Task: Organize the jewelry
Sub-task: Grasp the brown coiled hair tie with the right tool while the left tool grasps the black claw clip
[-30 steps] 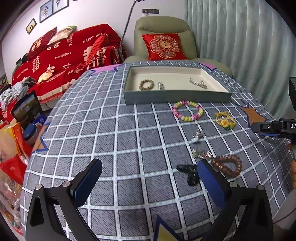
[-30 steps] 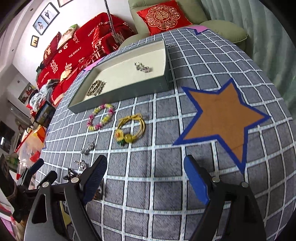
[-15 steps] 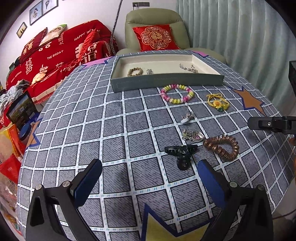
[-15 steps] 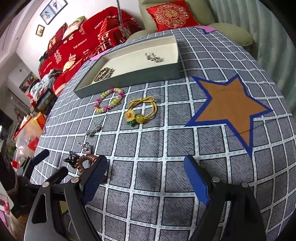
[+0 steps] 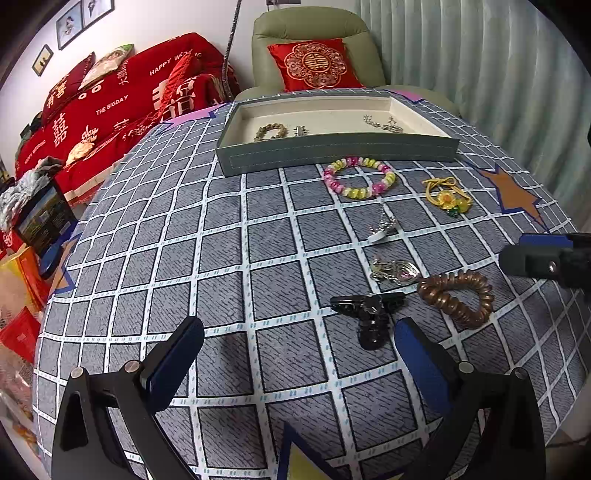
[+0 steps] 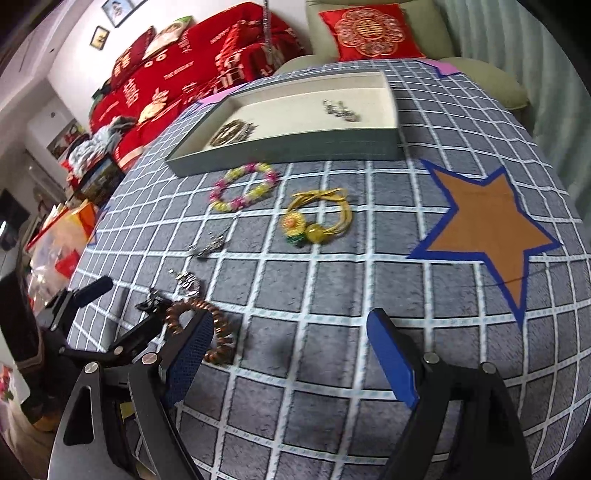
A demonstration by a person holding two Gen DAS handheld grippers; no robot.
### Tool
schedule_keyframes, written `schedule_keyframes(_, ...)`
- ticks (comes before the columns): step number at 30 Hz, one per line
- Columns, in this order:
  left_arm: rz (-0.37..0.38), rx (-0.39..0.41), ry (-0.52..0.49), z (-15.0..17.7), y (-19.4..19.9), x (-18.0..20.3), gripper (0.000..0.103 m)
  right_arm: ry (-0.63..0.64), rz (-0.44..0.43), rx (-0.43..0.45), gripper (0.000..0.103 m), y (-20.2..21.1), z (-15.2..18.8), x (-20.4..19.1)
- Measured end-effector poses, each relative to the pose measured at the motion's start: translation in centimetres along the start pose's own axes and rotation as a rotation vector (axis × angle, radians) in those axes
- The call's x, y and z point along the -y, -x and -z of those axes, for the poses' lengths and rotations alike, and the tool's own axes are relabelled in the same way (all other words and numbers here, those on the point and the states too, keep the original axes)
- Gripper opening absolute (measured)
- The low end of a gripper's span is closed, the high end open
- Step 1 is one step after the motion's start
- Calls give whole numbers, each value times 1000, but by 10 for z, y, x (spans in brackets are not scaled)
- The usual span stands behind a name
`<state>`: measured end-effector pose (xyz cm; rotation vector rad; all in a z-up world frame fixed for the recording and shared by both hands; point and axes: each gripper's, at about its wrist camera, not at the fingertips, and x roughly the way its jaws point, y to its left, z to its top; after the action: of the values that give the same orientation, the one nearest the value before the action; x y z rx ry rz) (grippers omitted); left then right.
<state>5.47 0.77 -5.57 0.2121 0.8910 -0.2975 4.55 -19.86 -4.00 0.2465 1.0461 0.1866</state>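
Observation:
On the grey checked tablecloth lie a black hair clip (image 5: 369, 314), a coppery coil bracelet (image 5: 458, 295) (image 6: 218, 332), two silver charms (image 5: 393, 269) (image 5: 384, 229), a pink-and-yellow bead bracelet (image 5: 358, 177) (image 6: 243, 186) and a yellow flower cord (image 5: 447, 195) (image 6: 314, 218). The green tray (image 5: 332, 149) (image 6: 288, 149) behind them holds a few pieces. My left gripper (image 5: 295, 354) hovers open, the clip just beyond its right finger. My right gripper (image 6: 291, 350) is open over bare cloth, with the coil beside its left finger.
An orange star patch (image 6: 484, 229) marks the cloth on the right. The right gripper's tip (image 5: 546, 254) reaches in at the left wrist view's right edge. A red-covered sofa (image 5: 110, 103) and a green armchair (image 5: 314, 33) stand past the round table.
The left gripper has sunk toward the table, so the hair clip and coil now lie nearer its right finger. The right gripper slid left and rolled, bringing the coil up to its left finger.

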Motion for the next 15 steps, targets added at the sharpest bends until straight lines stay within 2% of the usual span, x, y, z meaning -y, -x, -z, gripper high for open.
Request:
schedule_keyframes(8, -20, 0, 6, -3, -6, -3, 103, 77, -17, -17, 86, -6, 4, -16)
schedule_keyframes(15, -26, 1, 5, -5, -9, -5, 103, 183, 30, -21, 70, -15, 10, -35)
